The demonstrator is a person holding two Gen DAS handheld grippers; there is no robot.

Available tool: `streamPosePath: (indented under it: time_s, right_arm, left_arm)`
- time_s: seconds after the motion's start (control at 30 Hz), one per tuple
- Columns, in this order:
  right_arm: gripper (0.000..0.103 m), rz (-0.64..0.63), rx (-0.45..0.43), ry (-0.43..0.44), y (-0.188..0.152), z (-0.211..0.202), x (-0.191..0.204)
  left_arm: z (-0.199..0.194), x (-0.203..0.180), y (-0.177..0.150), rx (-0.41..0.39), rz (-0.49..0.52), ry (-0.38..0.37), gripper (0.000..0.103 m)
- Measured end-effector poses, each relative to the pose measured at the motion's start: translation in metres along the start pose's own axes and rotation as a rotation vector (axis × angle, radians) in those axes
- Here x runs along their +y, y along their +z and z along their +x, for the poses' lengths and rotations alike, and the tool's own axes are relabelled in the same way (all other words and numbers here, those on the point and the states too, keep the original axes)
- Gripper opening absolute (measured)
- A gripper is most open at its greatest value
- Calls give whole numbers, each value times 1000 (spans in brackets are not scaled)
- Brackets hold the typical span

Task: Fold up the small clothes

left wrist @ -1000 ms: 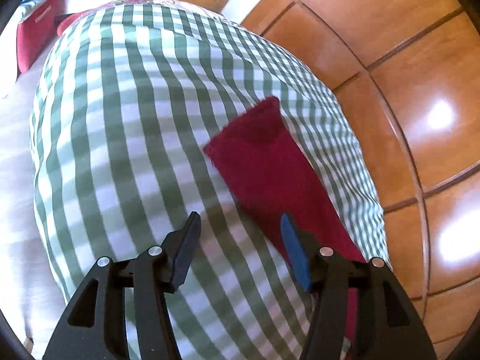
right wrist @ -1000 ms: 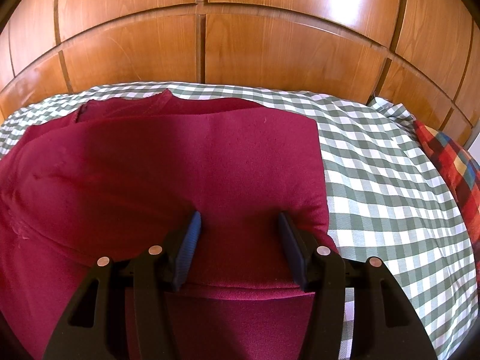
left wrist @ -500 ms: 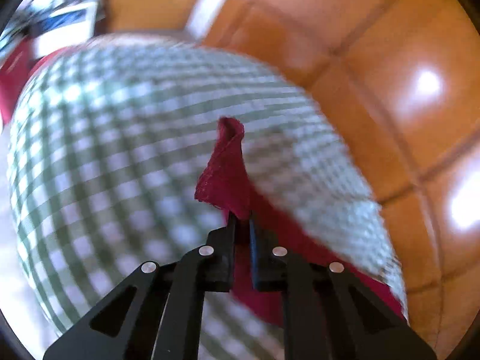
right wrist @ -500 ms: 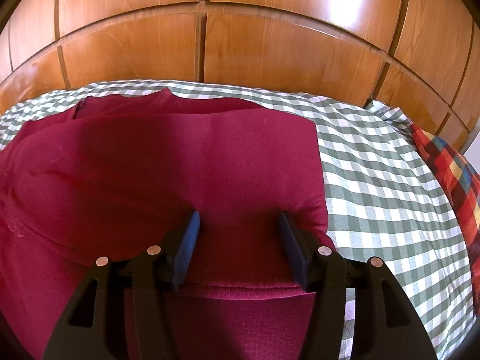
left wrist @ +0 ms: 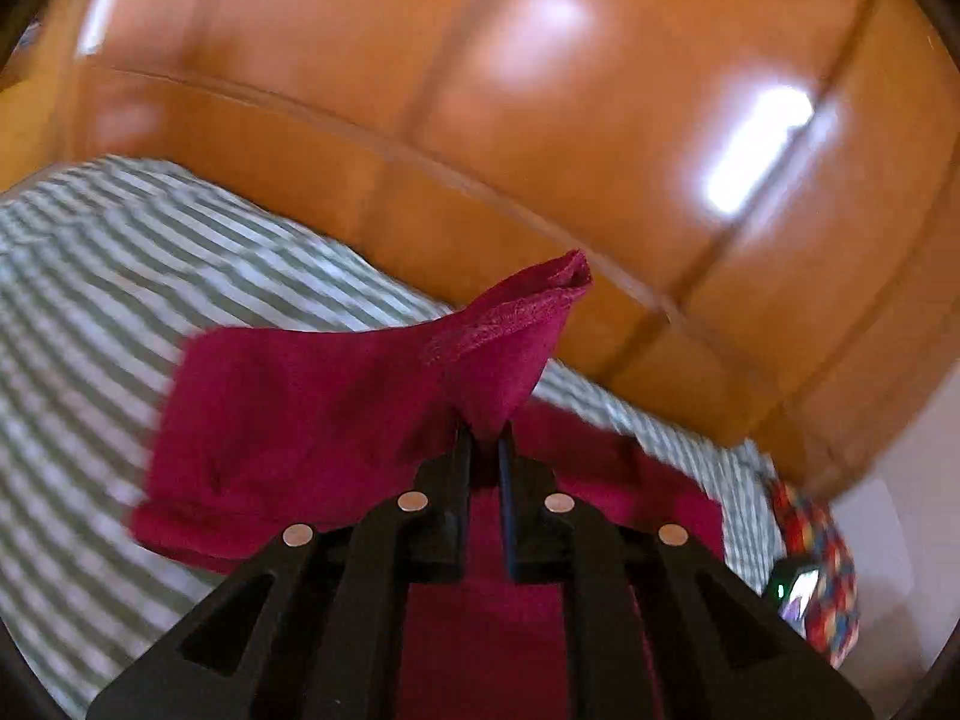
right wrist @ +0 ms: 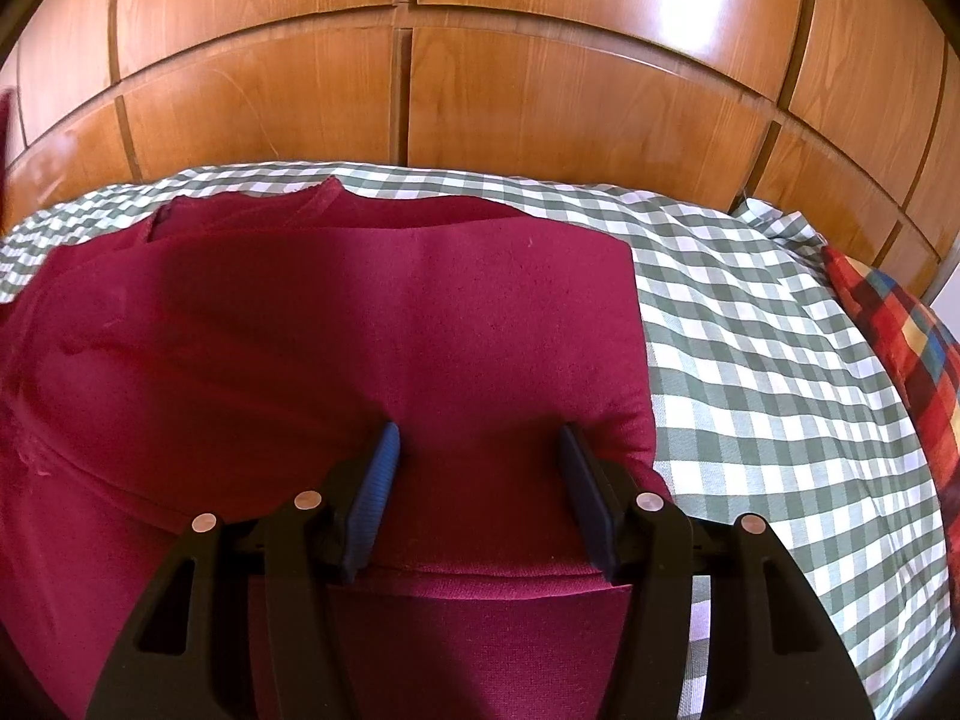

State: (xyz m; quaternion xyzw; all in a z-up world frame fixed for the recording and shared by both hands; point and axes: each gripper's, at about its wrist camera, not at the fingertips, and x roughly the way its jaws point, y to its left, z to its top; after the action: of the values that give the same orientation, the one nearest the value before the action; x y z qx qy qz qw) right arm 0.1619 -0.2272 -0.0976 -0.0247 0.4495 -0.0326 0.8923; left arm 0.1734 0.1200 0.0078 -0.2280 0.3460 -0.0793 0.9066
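Wooden panels (right wrist: 540, 120) are backing a green-checked bedspread (right wrist: 750, 360), on which the red garment (right wrist: 360, 330) is lying. Left gripper (left wrist: 485, 438) is pinching a raised sleeve (left wrist: 510, 348) of the garment. Right gripper (right wrist: 480, 468) is resting spread wide on the folded edge. A plaid pillow (right wrist: 900, 348) is lying at right.

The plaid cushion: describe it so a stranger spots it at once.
Start at the wooden panelled wall behind the bed, then follow the green-and-white checked bedcover to its right end. The plaid cushion lies there, the only multicoloured red, blue and yellow pattern, well apart from the plain crimson garment.
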Motion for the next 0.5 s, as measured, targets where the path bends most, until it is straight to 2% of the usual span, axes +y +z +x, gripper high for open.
streamPosePath:
  time_s: [0.07,0.17,0.23,0.3,0.33,0.37,0.4,0.43,0.5]
  right_arm:
    - [54,4,0,5,0,0,-1]
    - [54,10,2,12,0,1,-2]
    - [54,11,3,15,0,1,-2]
    - [54,12,10,18,1,1,-2]
    - [54,12,17,22,3,1,-3]
    - [54,12,31,31,6,0,-4]
    - [54,13,45,39,8,-1,-4]
    - [54,21,62,58,13,-6,-5]
    - [54,65,43,136,21,-20,-7]
  left_arm:
    - [24,-22,-16,65,16,-37,7]
    - [64,-46,-38,150,84,-15,8]
    - [87,-56,-56,226,114,-11,14]
    - [93,-57,-69,258,124,9,21]
    - [93,-55,-73,265,124,9,23]
    - [92,-55,-77,264,126,5,32]
    - [85,-53,-79,255,126,7,46]
    - [76,-50,-79,241,123,3,51]
    - [60,-40,-75,211,122,-4,53]
